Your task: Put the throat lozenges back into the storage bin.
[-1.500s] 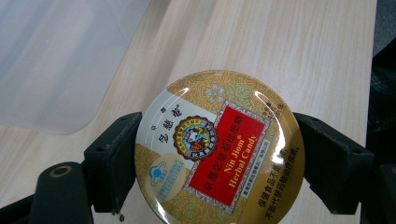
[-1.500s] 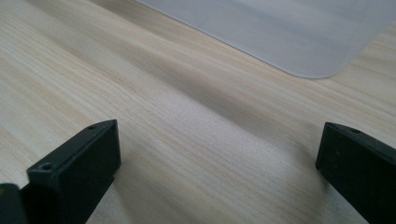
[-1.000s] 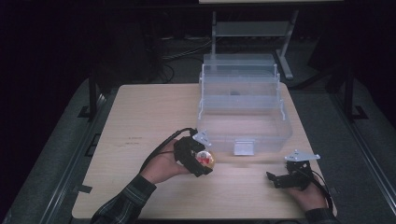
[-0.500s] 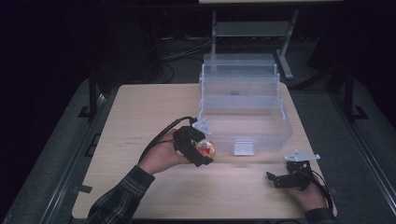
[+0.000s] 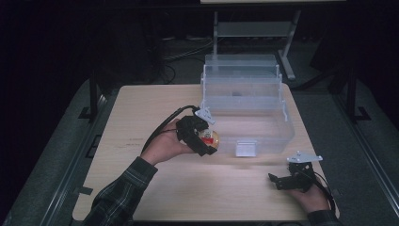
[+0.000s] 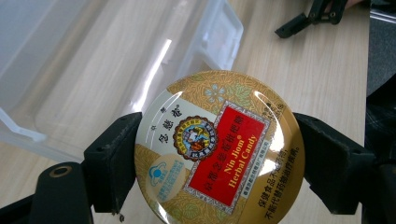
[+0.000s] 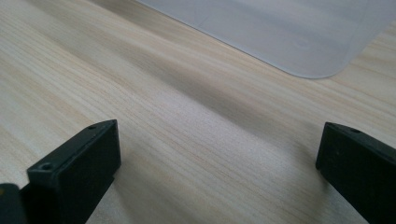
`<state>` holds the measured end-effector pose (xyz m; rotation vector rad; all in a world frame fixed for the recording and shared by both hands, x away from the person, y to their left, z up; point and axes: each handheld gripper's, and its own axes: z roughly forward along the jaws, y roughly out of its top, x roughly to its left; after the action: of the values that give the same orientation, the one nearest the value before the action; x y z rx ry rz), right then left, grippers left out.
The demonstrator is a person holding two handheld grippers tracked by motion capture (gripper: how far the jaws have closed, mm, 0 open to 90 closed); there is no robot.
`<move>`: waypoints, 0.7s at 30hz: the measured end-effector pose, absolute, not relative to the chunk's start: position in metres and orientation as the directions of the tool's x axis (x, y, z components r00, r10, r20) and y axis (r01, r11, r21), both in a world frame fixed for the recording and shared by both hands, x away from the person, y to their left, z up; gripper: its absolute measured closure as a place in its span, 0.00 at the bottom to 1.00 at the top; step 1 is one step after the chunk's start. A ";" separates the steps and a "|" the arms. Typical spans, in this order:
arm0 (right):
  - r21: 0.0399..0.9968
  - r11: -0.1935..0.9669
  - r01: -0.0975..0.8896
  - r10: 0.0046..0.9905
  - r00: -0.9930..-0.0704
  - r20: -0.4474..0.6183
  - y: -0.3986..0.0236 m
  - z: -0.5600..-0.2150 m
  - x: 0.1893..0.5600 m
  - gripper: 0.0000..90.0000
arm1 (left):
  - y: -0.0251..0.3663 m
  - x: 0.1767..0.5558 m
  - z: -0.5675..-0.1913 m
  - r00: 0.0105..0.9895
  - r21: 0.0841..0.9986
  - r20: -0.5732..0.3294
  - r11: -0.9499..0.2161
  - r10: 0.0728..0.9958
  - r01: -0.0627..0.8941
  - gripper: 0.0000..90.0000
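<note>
A round gold candy tin (image 6: 219,145) with a red label is clamped between the jaws of my left gripper (image 5: 205,140); the same tin (image 5: 210,138) shows in the high view, held just above the table beside the front left corner of a clear plastic storage box (image 5: 249,106). The box (image 6: 70,60) stands open, with tiered trays raised at its back. My right gripper (image 5: 282,180) rests low over the table near the front right edge, its jaws wide apart with nothing between them; in the right gripper view its fingertips (image 7: 77,163) frame bare wood.
The wooden table (image 5: 141,113) has free room on its left half. The box's front latch (image 5: 246,148) faces me. A metal stand (image 5: 254,28) and cables sit on the dark floor beyond the table.
My left gripper has carried the tin up and to the right, closer to the box's front left corner. The right gripper has stayed still.
</note>
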<state>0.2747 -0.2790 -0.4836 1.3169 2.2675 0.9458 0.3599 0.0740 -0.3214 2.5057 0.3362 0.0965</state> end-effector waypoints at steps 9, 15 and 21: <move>0.699 0.345 0.626 0.862 -0.506 0.028 -0.279 -0.484 0.275 0.00 | 0.070 0.377 -0.309 0.963 0.586 0.006 -0.781 0.270 0.215 0.22; 0.699 0.345 0.627 0.862 -0.506 0.028 -0.279 -0.484 0.275 0.00 | 0.069 0.387 -0.307 0.962 0.585 0.005 -0.781 0.274 0.220 0.22; 0.699 0.345 0.626 0.862 -0.506 0.028 -0.279 -0.484 0.275 0.00 | 0.066 0.401 -0.307 0.958 0.584 0.004 -0.779 0.286 0.230 0.22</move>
<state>0.2747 -0.2790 -0.4836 1.3156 2.2679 0.9461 0.4013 0.0663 -0.3075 2.4963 0.3627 0.1231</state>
